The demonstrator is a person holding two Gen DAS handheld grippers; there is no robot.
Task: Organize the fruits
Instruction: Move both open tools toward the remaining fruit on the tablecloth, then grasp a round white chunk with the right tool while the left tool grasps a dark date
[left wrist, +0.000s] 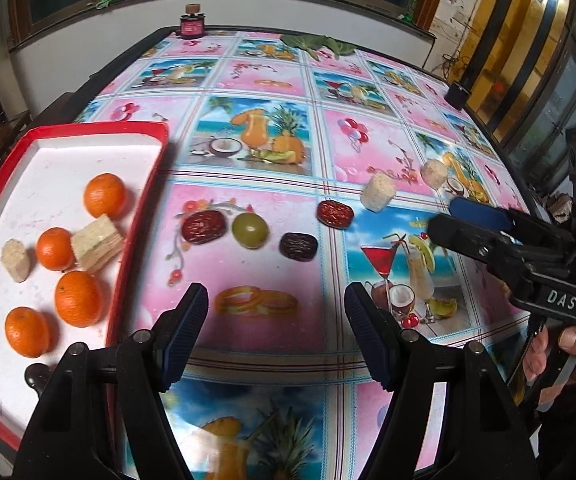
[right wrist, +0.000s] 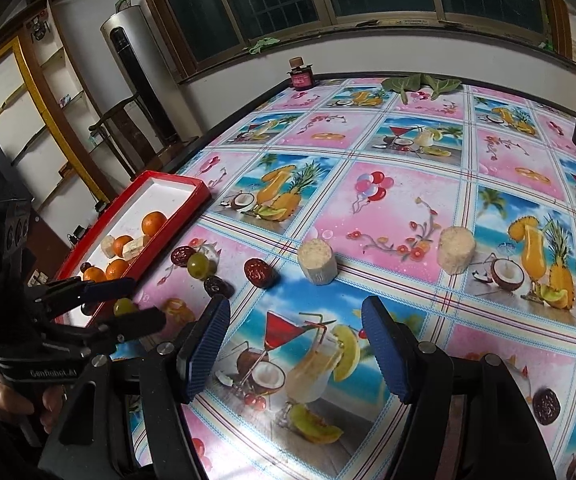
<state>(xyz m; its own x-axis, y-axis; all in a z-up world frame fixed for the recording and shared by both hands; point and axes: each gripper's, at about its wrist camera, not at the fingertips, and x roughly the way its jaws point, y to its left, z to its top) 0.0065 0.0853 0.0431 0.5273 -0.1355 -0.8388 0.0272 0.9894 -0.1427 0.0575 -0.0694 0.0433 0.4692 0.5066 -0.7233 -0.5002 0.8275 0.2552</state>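
Note:
My left gripper (left wrist: 275,300) hangs open over the tablecloth, nothing between its fingers, just right of the red tray (left wrist: 140,216). Ahead of it lie a red date (left wrist: 204,227), a green fruit (left wrist: 250,230), a dark date (left wrist: 298,246) and another red date (left wrist: 335,214). The tray holds several oranges (left wrist: 78,298), a wafer block (left wrist: 97,243), a rice cake and a dark date. My right gripper (right wrist: 296,320) is open too, low over the cloth, short of two rice cakes (right wrist: 317,261). In the right wrist view a second green fruit (right wrist: 124,306) shows behind the left gripper (right wrist: 148,300).
A dark date (right wrist: 546,406) lies near the table's right front. At the far edge stand a red jar (left wrist: 192,26), green leaves (left wrist: 320,44) and a black box (left wrist: 457,95). A person's hand (left wrist: 568,348) holds the right gripper's handle. Chairs and shelves stand left of the table.

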